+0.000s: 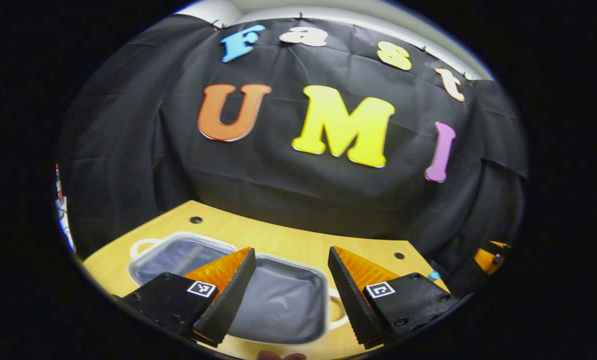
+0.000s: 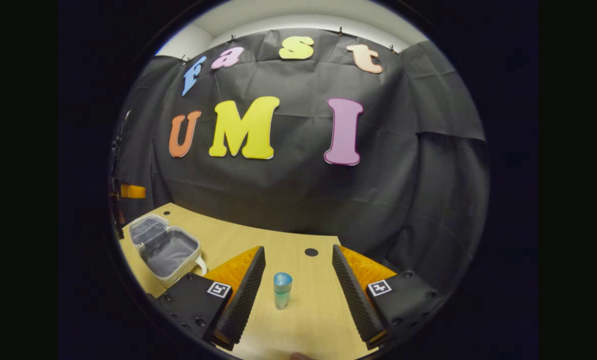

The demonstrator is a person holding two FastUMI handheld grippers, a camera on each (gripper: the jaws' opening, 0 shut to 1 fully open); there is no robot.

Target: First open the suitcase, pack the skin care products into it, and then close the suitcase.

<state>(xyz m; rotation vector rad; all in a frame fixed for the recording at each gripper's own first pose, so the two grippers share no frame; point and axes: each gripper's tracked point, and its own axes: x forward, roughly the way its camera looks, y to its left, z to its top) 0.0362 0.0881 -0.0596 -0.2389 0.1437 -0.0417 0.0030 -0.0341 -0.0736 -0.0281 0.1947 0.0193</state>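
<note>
Left gripper view: left gripper (image 1: 290, 295) spread wide, holding nothing, over the open suitcase (image 1: 278, 305) on the table (image 1: 278, 237).
Right gripper view: right gripper (image 2: 298, 295) wide, tube (image 2: 281, 290) upright between its fingers, untouched; suitcase far left.

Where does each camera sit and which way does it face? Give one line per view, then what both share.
Left gripper view: rides the left gripper, looking along its open fingers down at the open suitcase on the table.
Right gripper view: rides the right gripper, fingers open either side of an upright bottle.
Shared: suitcase, table, booth wall.
</note>
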